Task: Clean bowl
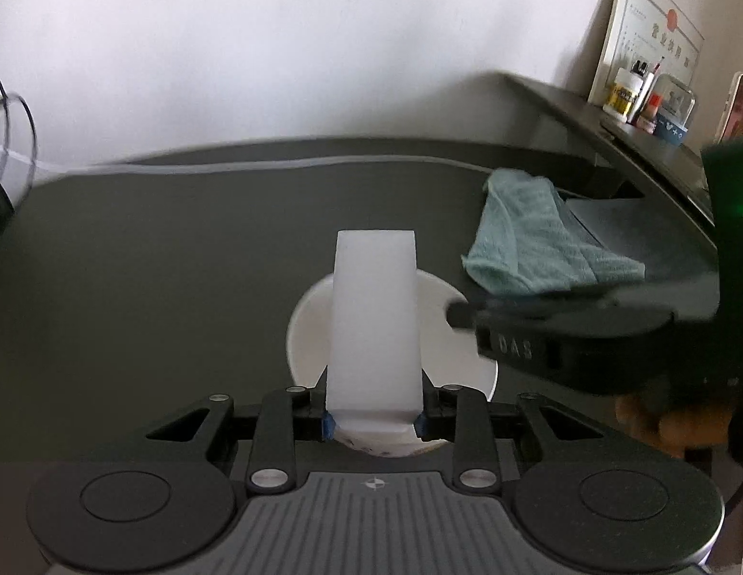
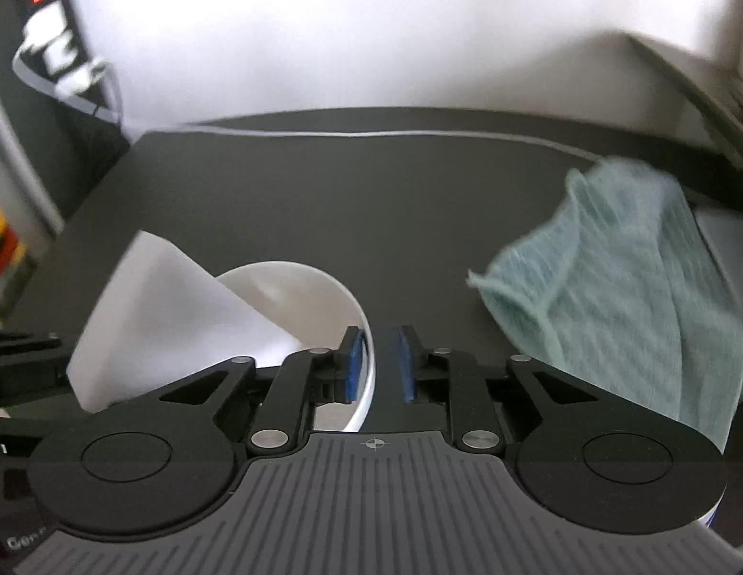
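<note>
Left gripper [image 1: 374,424] clamps a white sponge [image 1: 374,321]; right gripper [image 2: 377,364], narrowly parted, straddles the bowl [image 2: 366,383] rim.

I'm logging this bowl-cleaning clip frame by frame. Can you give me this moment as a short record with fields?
left tongs: shut on white sponge, held over the bowl
right tongs: open, straddling the bowl's rim, one pad inside and one outside
bowl: white, upright on the dark table
cloth: teal, crumpled on the table right of the bowl, untouched
shelf: small jars and a framed paper, far right
</note>
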Action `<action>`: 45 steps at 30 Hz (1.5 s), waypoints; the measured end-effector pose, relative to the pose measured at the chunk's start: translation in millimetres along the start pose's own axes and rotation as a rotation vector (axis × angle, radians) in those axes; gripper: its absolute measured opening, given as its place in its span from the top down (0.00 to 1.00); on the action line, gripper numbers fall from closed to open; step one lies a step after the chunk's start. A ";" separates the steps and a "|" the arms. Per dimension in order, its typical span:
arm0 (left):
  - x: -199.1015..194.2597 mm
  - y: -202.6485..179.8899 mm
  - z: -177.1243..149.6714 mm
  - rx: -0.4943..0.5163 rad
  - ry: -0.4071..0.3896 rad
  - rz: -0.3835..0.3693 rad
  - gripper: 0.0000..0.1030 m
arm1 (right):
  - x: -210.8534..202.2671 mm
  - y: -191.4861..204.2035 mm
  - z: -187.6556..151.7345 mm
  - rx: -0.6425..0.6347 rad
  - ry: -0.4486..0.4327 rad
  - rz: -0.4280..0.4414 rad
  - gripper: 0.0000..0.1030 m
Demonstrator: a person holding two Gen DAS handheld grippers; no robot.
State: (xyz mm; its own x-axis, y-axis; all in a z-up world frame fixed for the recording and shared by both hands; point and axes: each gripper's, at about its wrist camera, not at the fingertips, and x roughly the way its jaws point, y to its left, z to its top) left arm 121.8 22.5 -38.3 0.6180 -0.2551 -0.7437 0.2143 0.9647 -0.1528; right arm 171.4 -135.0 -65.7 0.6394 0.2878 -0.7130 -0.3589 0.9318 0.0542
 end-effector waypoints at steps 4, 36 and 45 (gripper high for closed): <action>4.1 2.8 1.9 -0.003 0.010 -0.002 0.71 | 14.5 14.8 16.2 -0.202 0.026 0.016 0.78; 1.9 6.9 1.3 -0.034 -0.055 0.062 0.71 | 4.9 4.6 -17.0 0.123 0.005 0.002 0.92; -23.1 -0.7 2.7 -0.018 -0.088 0.051 0.72 | -3.7 4.6 -19.4 0.178 -0.018 -0.054 0.92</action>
State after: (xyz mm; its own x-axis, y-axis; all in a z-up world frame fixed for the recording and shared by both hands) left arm 109.4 27.6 -19.2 0.6921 -0.2094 -0.6908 0.1676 0.9775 -0.1284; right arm 154.3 -136.1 -76.4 0.6676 0.2384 -0.7053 -0.1983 0.9701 0.1402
